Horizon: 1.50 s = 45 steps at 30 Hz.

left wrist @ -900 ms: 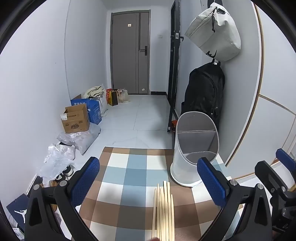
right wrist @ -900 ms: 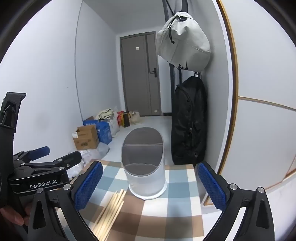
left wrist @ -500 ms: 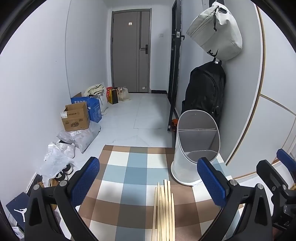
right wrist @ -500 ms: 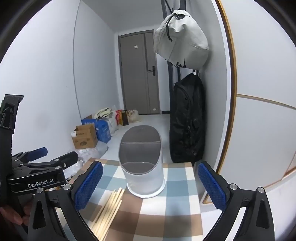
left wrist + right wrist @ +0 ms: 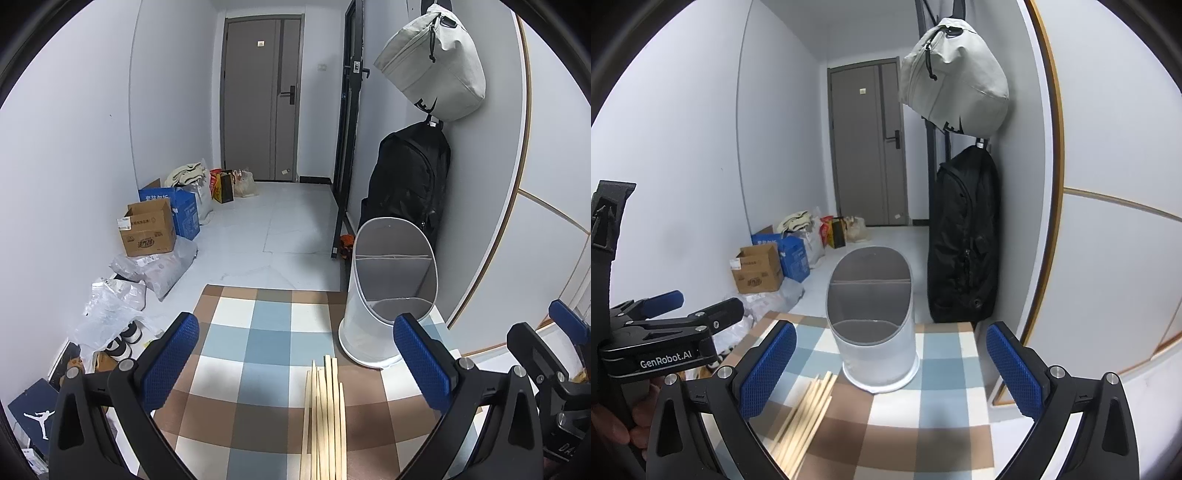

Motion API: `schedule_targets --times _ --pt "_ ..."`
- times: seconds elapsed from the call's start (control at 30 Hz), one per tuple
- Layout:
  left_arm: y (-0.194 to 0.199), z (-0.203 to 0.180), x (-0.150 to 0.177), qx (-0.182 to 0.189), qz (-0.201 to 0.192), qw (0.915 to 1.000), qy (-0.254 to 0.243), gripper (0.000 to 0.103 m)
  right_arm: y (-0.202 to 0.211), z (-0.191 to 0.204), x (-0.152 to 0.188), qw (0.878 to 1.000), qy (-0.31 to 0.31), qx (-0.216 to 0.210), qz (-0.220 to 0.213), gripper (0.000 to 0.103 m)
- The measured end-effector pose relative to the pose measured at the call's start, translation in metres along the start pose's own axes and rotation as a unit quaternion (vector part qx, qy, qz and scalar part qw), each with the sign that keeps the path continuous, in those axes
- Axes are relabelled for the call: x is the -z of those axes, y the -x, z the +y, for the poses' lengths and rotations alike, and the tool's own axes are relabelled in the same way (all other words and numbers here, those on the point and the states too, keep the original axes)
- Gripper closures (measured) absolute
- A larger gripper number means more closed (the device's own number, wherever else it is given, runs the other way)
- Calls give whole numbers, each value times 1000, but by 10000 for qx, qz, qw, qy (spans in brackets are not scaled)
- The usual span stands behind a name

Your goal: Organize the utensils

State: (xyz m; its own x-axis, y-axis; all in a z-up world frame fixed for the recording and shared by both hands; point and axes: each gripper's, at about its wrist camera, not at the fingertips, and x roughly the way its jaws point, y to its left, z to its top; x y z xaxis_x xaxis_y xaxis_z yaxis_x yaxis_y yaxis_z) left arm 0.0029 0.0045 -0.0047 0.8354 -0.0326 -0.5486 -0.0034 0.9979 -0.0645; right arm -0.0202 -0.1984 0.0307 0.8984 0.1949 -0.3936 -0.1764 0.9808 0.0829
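Note:
Several pale wooden chopsticks (image 5: 325, 417) lie side by side on the checked cloth (image 5: 258, 332), pointing away from me. A white mesh utensil holder (image 5: 388, 295) with a grey divider stands upright just beyond them, to their right. My left gripper (image 5: 295, 365) hovers over the cloth, open, with the chopstick tips between its blue pads and nothing gripped. In the right wrist view the chopsticks (image 5: 805, 417) lie left of the holder (image 5: 875, 328). My right gripper (image 5: 892, 369) is open in front of the holder, empty. The left gripper (image 5: 665, 332) shows at that view's left, held by a hand (image 5: 613, 424).
The cloth covers a small table whose far edge drops to a tiled floor. A black backpack (image 5: 406, 184) and a grey bag (image 5: 432, 62) hang on the right wall. Cardboard boxes (image 5: 147, 232) and plastic bags (image 5: 110, 317) line the left wall. A grey door (image 5: 262, 99) closes the hallway.
Both views have risen and drawn back slightly, so the holder and chopsticks sit a little lower and farther away. Both grippers stay wide open.

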Motion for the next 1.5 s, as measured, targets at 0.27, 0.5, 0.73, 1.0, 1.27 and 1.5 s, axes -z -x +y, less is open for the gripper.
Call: schedule_targets --times 0.27,0.5,0.73,1.0,1.27,1.5 --pt "0 -1 1 -9 -22 10000 -21 1 -1 -1 1 10000 -27 48 17 0" --pt "0 -2 2 1 22 10000 -36 1 -1 -2 0 9999 -62 90 34 0" --pt "0 -3 2 5 -7 9999 -111 1 -1 -2 1 9999 -83 112 56 0" --pt "-2 -3 2 32 59 9999 -94 1 -2 -2 0 9999 -58 128 87 0" --pt "-8 -1 3 54 159 9998 -49 1 -4 -3 0 9998 -66 138 128 0" --pt "-12 1 3 110 271 9996 25 1 -11 -1 0 9997 -99 108 189 0"
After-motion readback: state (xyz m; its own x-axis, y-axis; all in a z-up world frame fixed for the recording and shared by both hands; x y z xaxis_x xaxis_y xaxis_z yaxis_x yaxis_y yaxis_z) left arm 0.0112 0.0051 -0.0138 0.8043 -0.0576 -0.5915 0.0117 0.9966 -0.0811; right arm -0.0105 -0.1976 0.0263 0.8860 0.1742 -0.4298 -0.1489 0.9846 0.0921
